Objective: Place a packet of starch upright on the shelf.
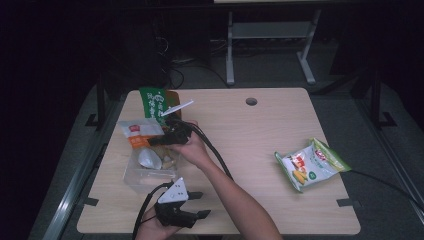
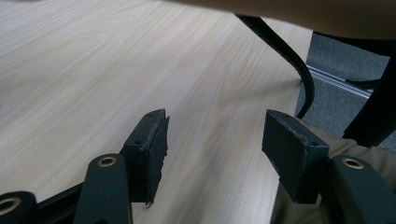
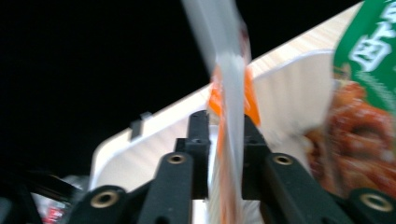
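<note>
An orange-and-white snack packet [image 3: 229,98] stands edge-on between my right gripper's [image 3: 225,126] jaws, with a thin pale gap at the left pad, so the jaws are open around it. From above, that gripper [image 1: 167,138] hovers at the far rim of a clear plastic container [image 1: 131,176], and the packet [image 1: 137,131] lies just to its left. A green packet [image 1: 154,105] with a red-brown food picture [image 3: 364,98] lies behind. My left gripper [image 1: 201,204] rests open and empty near the table's front edge, with bare wood between its jaws [image 2: 212,135].
A green-and-white chips bag [image 1: 312,165] lies at the table's right side. The container holds a few small wrapped items [image 1: 150,160]. The right forearm [image 1: 235,195] and its black cable [image 2: 285,51] cross the table's middle. A round cable hole [image 1: 251,101] is at the back.
</note>
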Action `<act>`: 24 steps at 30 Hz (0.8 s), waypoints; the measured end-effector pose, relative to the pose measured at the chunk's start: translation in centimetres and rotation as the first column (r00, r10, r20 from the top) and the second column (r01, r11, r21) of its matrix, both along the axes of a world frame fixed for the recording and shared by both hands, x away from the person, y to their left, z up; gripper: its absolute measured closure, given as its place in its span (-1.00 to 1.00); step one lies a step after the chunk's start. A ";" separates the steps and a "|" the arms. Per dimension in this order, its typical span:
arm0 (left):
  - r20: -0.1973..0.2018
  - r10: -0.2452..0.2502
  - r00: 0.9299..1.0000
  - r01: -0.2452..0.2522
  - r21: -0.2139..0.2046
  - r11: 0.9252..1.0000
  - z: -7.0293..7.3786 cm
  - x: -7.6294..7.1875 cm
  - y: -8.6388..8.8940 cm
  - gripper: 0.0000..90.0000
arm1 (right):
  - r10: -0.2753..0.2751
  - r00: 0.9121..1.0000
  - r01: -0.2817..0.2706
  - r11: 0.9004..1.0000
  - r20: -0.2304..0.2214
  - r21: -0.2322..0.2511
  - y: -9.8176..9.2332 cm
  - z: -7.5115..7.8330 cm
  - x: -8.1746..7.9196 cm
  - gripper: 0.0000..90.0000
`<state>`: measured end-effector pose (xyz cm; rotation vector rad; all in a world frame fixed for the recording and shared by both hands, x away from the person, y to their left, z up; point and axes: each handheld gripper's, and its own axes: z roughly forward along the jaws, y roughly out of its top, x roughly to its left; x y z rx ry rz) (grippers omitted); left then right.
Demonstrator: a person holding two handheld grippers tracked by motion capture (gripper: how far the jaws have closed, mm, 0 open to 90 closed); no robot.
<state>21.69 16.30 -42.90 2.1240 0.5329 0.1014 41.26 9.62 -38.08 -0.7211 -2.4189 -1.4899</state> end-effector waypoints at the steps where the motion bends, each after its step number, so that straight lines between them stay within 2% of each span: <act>1: 0.000 0.000 1.000 0.000 0.000 1.000 0.0 0.0 0.0 -0.11 | 0.000 1.000 0.000 1.000 0.000 0.000 0.0 0.0 0.0 0.70; 3: -0.001 -0.006 1.000 0.006 0.005 1.000 0.0 0.0 -0.1 -0.11 | -0.002 0.999 0.003 0.999 0.039 -0.042 -0.4 0.4 -0.4 0.68; 8: 0.000 -0.008 1.000 0.008 0.011 1.000 -0.1 0.0 -0.3 -0.11 | -0.001 0.998 0.007 0.996 0.071 -0.090 -1.5 0.4 -0.9 0.69; 12: 0.004 -0.007 1.000 0.007 0.014 1.000 -0.1 0.1 -0.3 -0.12 | 0.007 0.998 -0.002 0.997 0.057 -0.079 -2.4 0.1 -1.1 0.62; 24: 0.003 0.004 1.000 -0.004 0.016 1.000 -0.1 0.3 -0.5 -0.15 | 0.002 0.998 0.002 0.998 0.057 -0.062 -6.0 0.7 -2.1 0.46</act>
